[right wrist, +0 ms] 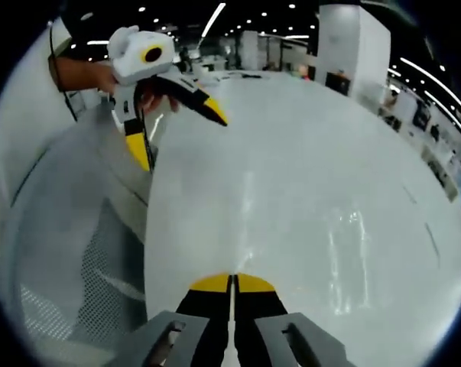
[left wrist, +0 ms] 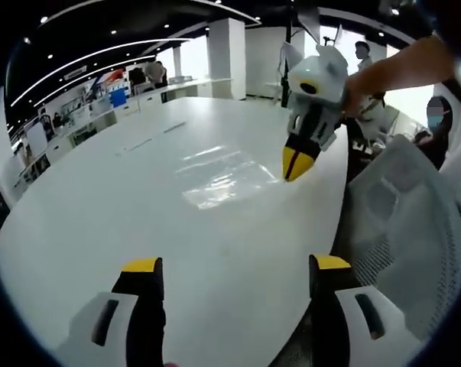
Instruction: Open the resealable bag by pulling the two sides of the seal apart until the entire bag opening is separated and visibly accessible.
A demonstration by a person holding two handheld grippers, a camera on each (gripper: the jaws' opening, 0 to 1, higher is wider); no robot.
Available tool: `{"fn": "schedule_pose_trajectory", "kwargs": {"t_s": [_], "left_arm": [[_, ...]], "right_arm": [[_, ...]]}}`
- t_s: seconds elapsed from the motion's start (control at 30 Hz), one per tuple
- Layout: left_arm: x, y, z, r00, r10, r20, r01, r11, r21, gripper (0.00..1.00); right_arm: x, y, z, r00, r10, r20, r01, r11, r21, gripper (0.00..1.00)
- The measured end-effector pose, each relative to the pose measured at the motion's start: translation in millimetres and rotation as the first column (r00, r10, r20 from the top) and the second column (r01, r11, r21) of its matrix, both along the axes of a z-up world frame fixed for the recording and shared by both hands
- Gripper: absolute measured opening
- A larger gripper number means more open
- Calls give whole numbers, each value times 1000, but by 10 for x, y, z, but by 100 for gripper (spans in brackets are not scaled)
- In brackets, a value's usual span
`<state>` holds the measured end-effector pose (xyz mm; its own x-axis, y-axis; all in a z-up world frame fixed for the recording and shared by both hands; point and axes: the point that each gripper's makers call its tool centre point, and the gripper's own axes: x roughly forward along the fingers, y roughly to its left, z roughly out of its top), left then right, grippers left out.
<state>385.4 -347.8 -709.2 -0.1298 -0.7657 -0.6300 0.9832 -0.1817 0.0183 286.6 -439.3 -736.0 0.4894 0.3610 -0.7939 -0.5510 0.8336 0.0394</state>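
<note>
A clear resealable bag [left wrist: 222, 177] lies flat on the white table [left wrist: 123, 229]; in the right gripper view the bag [right wrist: 345, 260] shows as faint glossy film. My right gripper [left wrist: 295, 167] comes down from the upper right, held by a hand, with its yellow tips together at the bag's right edge. In its own view the right gripper [right wrist: 232, 284] is shut; I cannot tell if film is pinched between the tips. My left gripper [left wrist: 238, 267] stands open above the near table, short of the bag. The left gripper [right wrist: 178, 134] is open, off the table's edge.
A white mesh chair [left wrist: 406, 229] stands by the table's edge, seen again as the chair [right wrist: 69, 252] in the right gripper view. People [left wrist: 154, 73] and desks fill the far room. A white pillar [right wrist: 352, 38] rises behind the table.
</note>
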Motion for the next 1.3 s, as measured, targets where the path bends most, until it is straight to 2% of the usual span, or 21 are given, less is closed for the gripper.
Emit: {"fn": "schedule_pose_trajectory", "kwargs": {"t_s": [0.17,0.43,0.57,0.7,0.87,1.07,1.2,1.3], "left_arm": [[-11,-80,13,998,-48,45,48,999,-2,73],[-67,-186,17,987,-130,95,131,991,0,64],[-156,-227,36,968,-209,141,211,977,-5,55],[-224,-233,-15,946,-273,177,273,962,24,49],[-272,-242,-41,933,-308,188,306,951,43,42],[-334,-230,-73,902,-381,204,372,924,81,20],[-346,-269,-62,892,-397,215,388,918,83,17],[-359,-284,-51,885,-410,221,401,912,87,10]], "right_arm": [[-48,84,80,999,45,-9,-45,999,4,0],[-117,162,169,993,116,-20,-116,993,-1,0],[-140,180,204,990,139,-25,-140,990,-6,0],[-156,195,233,986,163,-28,-164,986,-14,0],[-184,206,292,980,199,-29,-200,979,-33,0],[-219,184,322,976,212,-38,-214,976,-44,0],[-212,177,377,978,206,-31,-207,978,-36,0],[-201,157,383,979,202,-29,-203,978,-38,0]]}}
